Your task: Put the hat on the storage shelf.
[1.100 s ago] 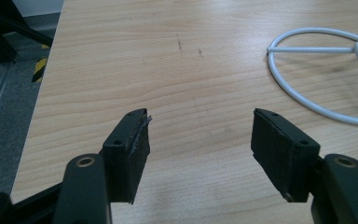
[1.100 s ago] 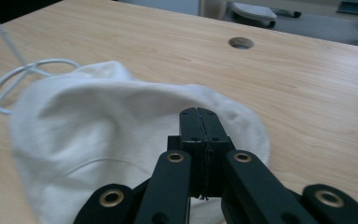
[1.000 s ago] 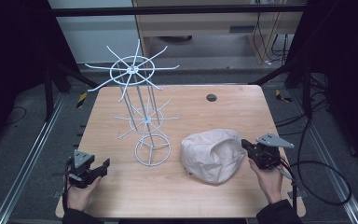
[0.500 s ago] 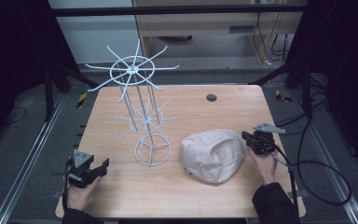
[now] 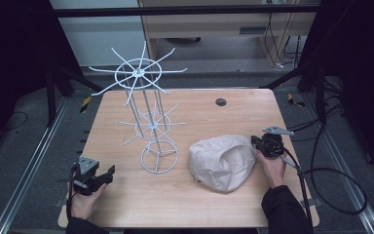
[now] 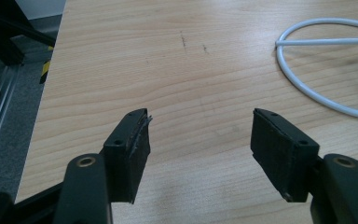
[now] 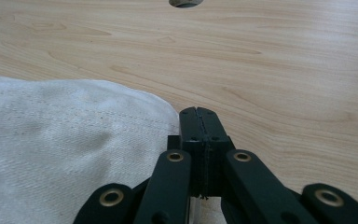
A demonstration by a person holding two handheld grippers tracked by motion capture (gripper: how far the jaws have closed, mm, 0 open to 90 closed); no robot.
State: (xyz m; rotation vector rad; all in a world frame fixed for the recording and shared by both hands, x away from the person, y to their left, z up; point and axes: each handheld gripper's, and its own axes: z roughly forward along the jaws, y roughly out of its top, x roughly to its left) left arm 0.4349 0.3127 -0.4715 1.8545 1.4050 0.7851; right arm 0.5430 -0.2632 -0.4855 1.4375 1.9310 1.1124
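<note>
A crumpled cream cloth [image 5: 221,163] lies on the wooden table [image 5: 199,204], right of centre. My right gripper [image 5: 257,142] sits at the cloth's right edge. In the right gripper view its jaws [image 7: 199,114] are pressed shut, with the cloth [image 7: 51,154] lying against their left side and nothing visible between them. My left gripper [image 5: 108,173] rests near the table's front left, open. The left gripper view shows its jaws [image 6: 198,135] wide apart over bare wood.
A tall white wire rack [image 5: 148,117] with spoked arms stands left of centre; its base ring [image 6: 307,88] lies just ahead and right of the left gripper. A dark round hole [image 5: 220,102] marks the far side of the table. Cables trail off the right edge.
My right gripper has shifted a little farther up along the cloth's right edge, and its top plate has levelled. The left gripper has stayed put.
</note>
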